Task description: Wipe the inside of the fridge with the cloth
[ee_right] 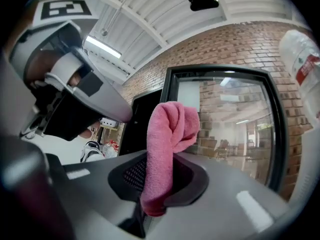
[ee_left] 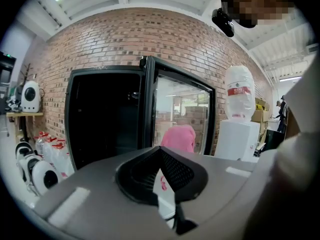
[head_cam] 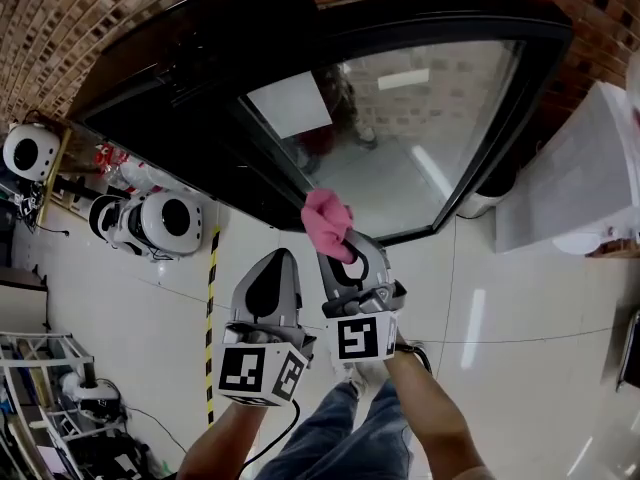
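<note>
The black fridge (head_cam: pixel 190 108) stands with its glass door (head_cam: pixel 420 138) swung open, and its inside (ee_left: pixel 100 119) is dark. My right gripper (head_cam: pixel 345 253) is shut on a pink cloth (head_cam: pixel 328 220), which sticks up from the jaws in front of the door's lower edge. In the right gripper view the cloth (ee_right: pixel 167 149) hangs bunched between the jaws of that gripper (ee_right: pixel 159 170). My left gripper (head_cam: pixel 278 260) is beside it on the left, shut with nothing in it (ee_left: pixel 160 154). From there the cloth (ee_left: pixel 179 136) shows in front of the door glass (ee_left: pixel 180 106).
A white water dispenser (head_cam: pixel 580 178) with a bottle (ee_left: pixel 239 94) stands right of the door. White round machines (head_cam: pixel 160 223) and red-printed bags (ee_left: pixel 50 146) lie left of the fridge. Yellow-black tape (head_cam: pixel 212 298) runs along the tiled floor. A metal rack (head_cam: pixel 40 368) is at lower left.
</note>
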A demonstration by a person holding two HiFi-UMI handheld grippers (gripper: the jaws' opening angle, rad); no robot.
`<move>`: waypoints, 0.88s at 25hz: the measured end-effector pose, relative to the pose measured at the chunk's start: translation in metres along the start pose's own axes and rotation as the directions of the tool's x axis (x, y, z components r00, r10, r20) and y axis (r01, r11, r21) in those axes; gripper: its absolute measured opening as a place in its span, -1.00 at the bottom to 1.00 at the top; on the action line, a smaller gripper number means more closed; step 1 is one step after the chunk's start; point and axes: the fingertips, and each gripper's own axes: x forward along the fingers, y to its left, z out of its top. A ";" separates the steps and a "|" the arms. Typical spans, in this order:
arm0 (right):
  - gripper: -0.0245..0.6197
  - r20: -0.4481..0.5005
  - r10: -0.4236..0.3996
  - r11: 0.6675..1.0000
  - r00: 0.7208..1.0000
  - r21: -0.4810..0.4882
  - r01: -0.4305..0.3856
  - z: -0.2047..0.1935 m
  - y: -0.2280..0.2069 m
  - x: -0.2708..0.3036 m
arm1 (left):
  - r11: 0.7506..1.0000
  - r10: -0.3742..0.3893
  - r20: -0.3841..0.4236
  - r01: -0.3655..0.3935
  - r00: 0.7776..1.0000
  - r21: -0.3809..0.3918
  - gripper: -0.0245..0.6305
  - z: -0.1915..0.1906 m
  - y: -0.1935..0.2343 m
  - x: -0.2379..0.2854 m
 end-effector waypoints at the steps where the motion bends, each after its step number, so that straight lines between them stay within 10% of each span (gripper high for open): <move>1: -0.73 -0.006 -0.008 1.000 1.000 0.003 0.008 -0.003 0.007 0.006 | 1.000 -0.010 -0.002 0.010 1.000 0.000 -0.89 -0.002 0.007 -0.002; 22: -0.73 -0.082 -0.162 0.987 0.983 -0.026 0.160 -0.081 -0.013 0.017 | 0.995 -0.087 -0.068 0.089 0.994 0.032 -0.89 -0.050 0.018 0.024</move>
